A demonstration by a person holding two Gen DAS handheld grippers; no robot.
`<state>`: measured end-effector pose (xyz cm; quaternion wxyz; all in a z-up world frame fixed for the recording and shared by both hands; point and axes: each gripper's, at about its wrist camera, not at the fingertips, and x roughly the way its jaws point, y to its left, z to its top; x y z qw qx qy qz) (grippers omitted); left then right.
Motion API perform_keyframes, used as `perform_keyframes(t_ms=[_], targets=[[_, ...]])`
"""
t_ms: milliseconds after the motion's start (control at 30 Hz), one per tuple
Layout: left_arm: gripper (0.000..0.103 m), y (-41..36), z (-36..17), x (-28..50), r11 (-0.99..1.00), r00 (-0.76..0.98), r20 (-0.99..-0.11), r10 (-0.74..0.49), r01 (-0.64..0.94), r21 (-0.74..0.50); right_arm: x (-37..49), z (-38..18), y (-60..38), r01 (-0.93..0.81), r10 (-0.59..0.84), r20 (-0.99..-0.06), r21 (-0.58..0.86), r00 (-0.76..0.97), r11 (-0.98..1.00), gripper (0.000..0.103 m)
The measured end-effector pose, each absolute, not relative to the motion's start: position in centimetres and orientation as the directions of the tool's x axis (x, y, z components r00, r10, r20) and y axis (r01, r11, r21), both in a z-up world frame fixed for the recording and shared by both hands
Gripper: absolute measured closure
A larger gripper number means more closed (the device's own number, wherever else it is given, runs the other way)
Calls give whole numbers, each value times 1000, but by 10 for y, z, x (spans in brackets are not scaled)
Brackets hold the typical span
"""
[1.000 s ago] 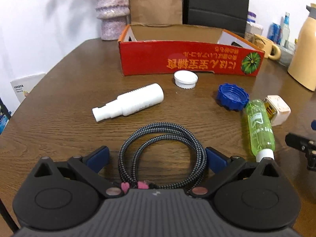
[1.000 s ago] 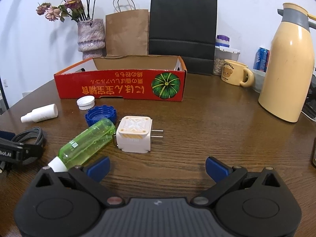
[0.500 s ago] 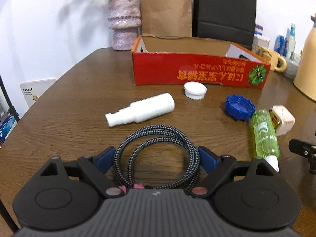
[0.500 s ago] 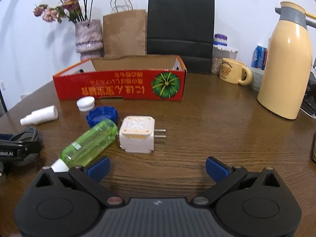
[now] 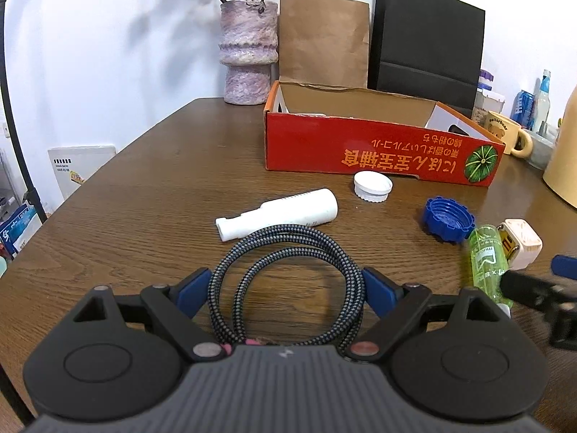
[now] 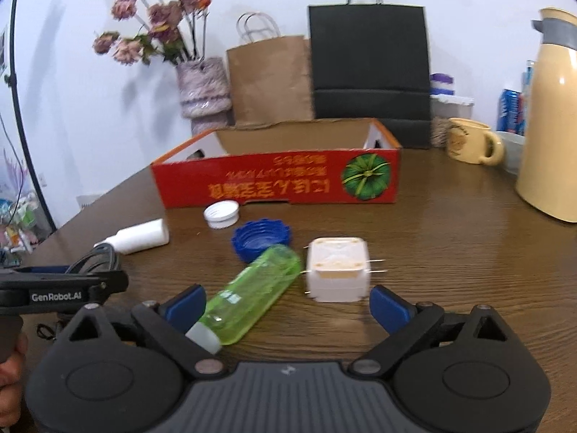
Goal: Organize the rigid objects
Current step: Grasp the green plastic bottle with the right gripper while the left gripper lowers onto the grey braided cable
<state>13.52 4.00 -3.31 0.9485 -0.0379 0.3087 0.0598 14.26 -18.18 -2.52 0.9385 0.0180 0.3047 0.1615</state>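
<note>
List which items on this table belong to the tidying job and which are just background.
Job items: coiled cable, white bottle, white cap, blue cap, green bottle, plug adapter, red box.

Background: vase, brown bag, black bag, mug, thermos, cans.

A white wall (image 5: pixel 108 54) fills the upper half of both views, evenly lit, with soft grey shadows of the flowers cast on it at upper left. Below it a dark brown wooden table (image 5: pixel 144 195) with visible grain and a rounded edge spans the lower half, catching pale glare at the right of the right wrist view. At the far left edge a thin black stand pole (image 5: pixel 14 137) runs down past the table, with a white board (image 5: pixel 79 166) leaning low against the wall beside it.
</note>
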Motion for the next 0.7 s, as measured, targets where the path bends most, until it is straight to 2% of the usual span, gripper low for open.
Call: perform_keyframes(t_ms=[67, 233, 533, 700], targets=[[13, 42, -32, 135, 989, 803, -589, 88, -140, -43, 146, -27, -173, -301, 317, -585, 128, 746, 945, 15], [13, 45, -31, 133, 988, 808, -583, 89, -148, -54, 152, -30, -161, -314, 322, -609, 123, 725, 941, 20], [13, 46, -32, 132, 987, 808, -583, 85, -147, -61, 163, -32, -163, -289, 254, -651, 55, 716, 956, 53], [13, 46, -32, 133, 987, 807, -584, 84, -148, -62, 174, -31, -162, -303, 262, -652, 52, 711, 952, 55]])
